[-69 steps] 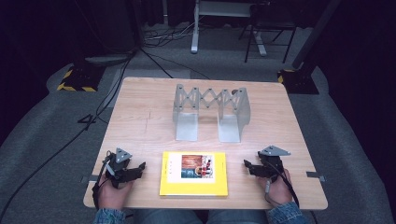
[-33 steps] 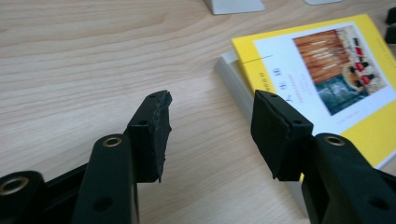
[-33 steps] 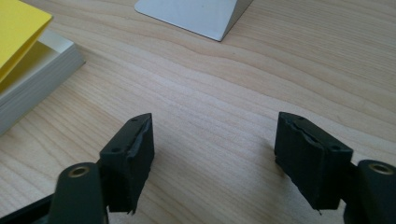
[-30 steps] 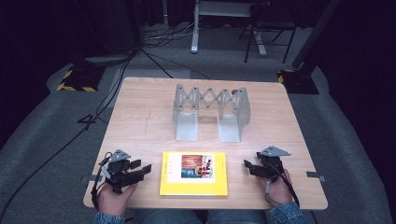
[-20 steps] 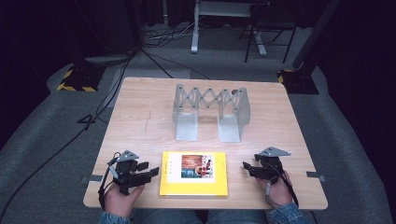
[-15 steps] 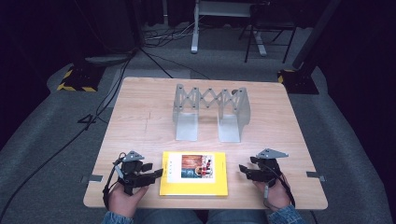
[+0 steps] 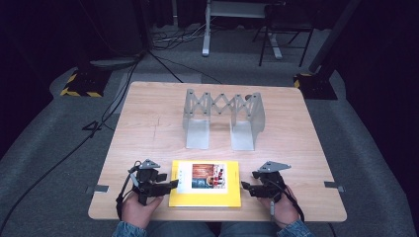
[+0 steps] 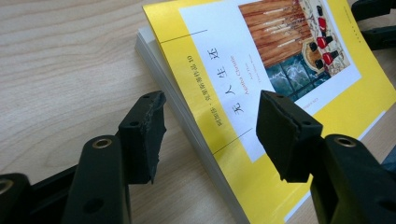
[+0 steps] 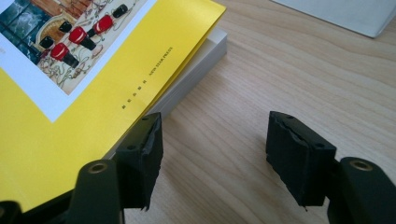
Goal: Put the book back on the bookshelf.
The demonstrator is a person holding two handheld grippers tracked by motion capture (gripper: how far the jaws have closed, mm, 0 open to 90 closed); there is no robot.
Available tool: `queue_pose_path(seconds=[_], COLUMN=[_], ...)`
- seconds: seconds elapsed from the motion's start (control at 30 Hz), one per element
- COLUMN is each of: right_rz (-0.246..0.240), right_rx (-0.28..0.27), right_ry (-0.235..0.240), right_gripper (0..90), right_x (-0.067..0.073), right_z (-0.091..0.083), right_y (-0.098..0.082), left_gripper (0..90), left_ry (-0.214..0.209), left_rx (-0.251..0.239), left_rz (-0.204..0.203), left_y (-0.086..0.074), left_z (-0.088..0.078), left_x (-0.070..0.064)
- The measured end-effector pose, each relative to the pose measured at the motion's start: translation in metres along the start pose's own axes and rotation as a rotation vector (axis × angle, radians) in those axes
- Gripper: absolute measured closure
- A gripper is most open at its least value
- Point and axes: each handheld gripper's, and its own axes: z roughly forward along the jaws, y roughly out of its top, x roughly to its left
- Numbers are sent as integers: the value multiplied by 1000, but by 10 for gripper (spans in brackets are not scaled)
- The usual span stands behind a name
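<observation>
The yellow book [image 7: 205,183] lies flat at the near edge of the table [image 7: 148,123], cover up. The left hand-held gripper [image 7: 168,184] is at its left edge, jaws wide and just been opening, one pad over the cover, one beside the pages, neither pressing. The right hand-held gripper [image 7: 245,186] sits at the right edge, jaws apart though just been closing, nothing gripped. Farther back stands a grey metal rack [image 7: 222,116].
</observation>
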Motion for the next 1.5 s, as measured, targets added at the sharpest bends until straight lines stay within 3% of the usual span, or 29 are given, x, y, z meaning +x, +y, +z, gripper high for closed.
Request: queue_pose_path(seconds=[0.3,0.67,0.93,1.03,1.17,1.37,1.43,1.5], right_rz=[-20,-39,-47,-46,-48,-53,-53,-58], right_rx=[2,0,-3,-4,-5,-7,-8,-8], right_ry=[-3,-30,-40,-44,-46,-49,-51,-54], right_gripper=[379,404,423,436,446,454,455,458], right_x=[6,10,12,13,13,13,14,14], right_z=[2,2,3,3,4,4,4,4], right_y=[1,0,0,0,0,0,0,0], left_gripper=[414,412,489,510,521,521,526,538], left_ry=[-7,3,24,-43,-82,-51,-50,-57], left_rx=[56,65,9,-42,-59,-47,-54,-87], left_rz=[-3,-10,16,8,3,25,26,55], left_y=[2,3,3,2,1,0,0,1], left_z=[15,18,8,1,0,4,3,-1], left_x=[-2,-5,-11,-10,-8,-10,-12,-16])
